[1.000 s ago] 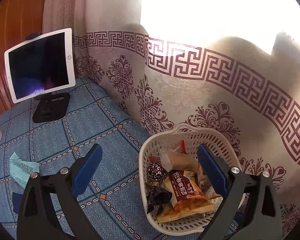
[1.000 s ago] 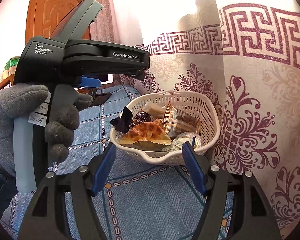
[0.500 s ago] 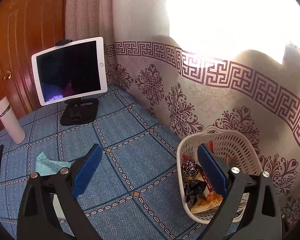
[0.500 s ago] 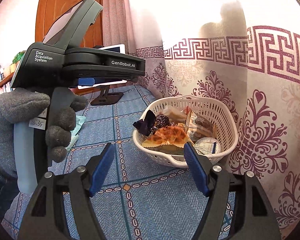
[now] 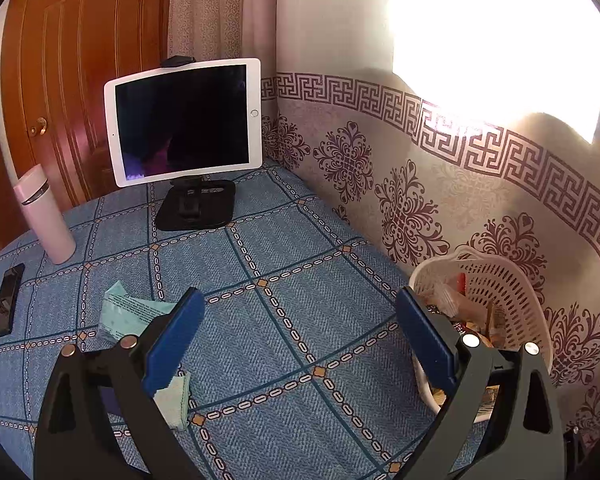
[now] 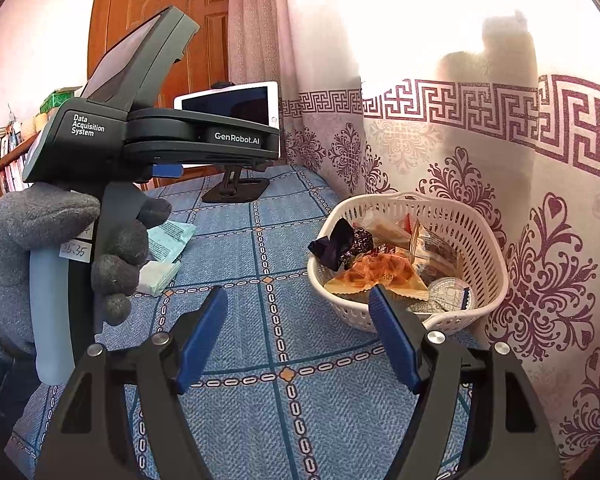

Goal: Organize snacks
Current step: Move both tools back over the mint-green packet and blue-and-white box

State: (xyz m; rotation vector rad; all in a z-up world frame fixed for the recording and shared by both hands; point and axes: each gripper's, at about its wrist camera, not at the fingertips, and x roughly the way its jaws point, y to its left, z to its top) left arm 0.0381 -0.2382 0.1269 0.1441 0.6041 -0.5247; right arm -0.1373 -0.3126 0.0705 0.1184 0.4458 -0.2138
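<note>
With our right tool (image 6: 298,320) and left tool (image 5: 296,328) both spread apart and empty, we judge the mint-green packets (image 5: 134,314) lying near on the table (image 5: 300,280) light, soft and crinkly, best pinched by a flat edge, while the white basket (image 6: 482,236) beyond already holds wrapped snacks.

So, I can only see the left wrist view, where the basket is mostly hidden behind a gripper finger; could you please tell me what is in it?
Observer: The basket holds several wrapped snacks, with an orange waffle packet on top.
Operator: Thank you. Is anything smaller in there?
Observer: Yes, a foil-lidded cup lies by the near rim.
Operator: And is the other hand carrying anything?
Observer: No, the right gripper is open, with nothing between its fingers.
</note>
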